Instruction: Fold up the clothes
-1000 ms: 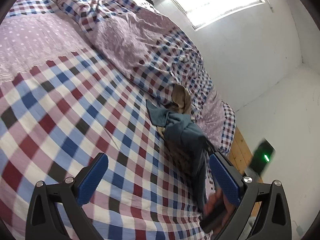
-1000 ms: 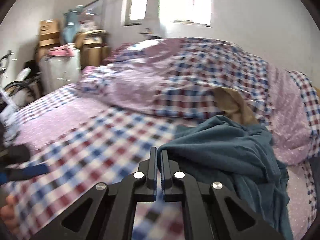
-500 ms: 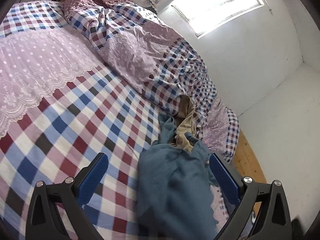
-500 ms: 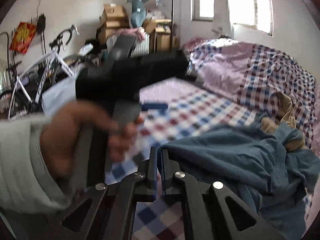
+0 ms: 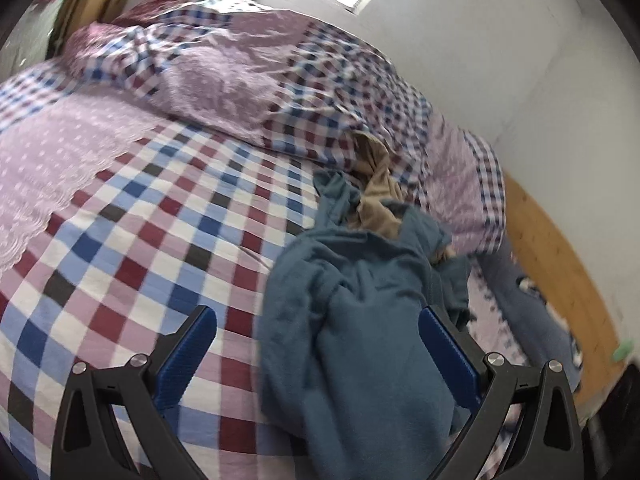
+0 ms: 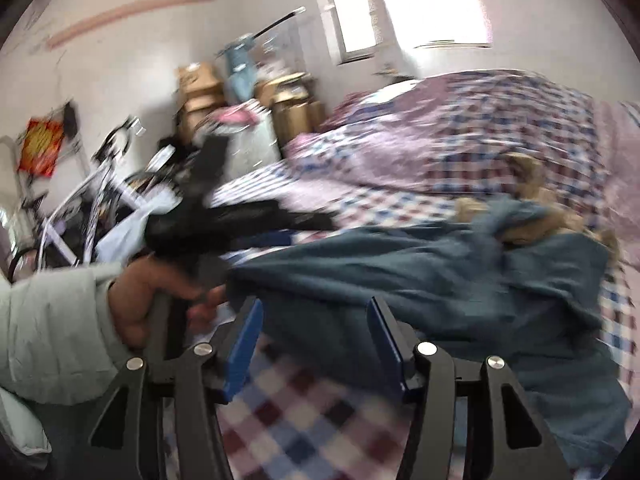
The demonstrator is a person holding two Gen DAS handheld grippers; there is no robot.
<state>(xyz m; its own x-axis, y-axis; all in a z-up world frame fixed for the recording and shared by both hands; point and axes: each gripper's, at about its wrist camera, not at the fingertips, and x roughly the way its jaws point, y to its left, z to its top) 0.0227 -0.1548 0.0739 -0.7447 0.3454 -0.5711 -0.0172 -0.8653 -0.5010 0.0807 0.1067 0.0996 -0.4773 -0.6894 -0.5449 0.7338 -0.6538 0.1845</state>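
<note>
Nearest to me, my left gripper [image 5: 316,344] stands wide, its blue pads apart, with nothing pinched; the teal garment [image 5: 360,320] lies crumpled on the checked bedsheet [image 5: 132,240] from 6 toward 1 o'clock, spilling between the fingers. My right gripper [image 6: 316,340] is likewise spread, the same cloth [image 6: 420,276] draped across the gap but ungripped. At 9 o'clock in the right view, the left hand [image 6: 156,300] grips its blurred handle. Beyond, at 1 o'clock, a tan garment [image 5: 376,184] touches the teal one, against the bunched quilt [image 5: 248,80]. Farthest, at 10 o'clock, a bicycle [image 6: 100,184] and cardboard boxes [image 6: 200,88].
</note>
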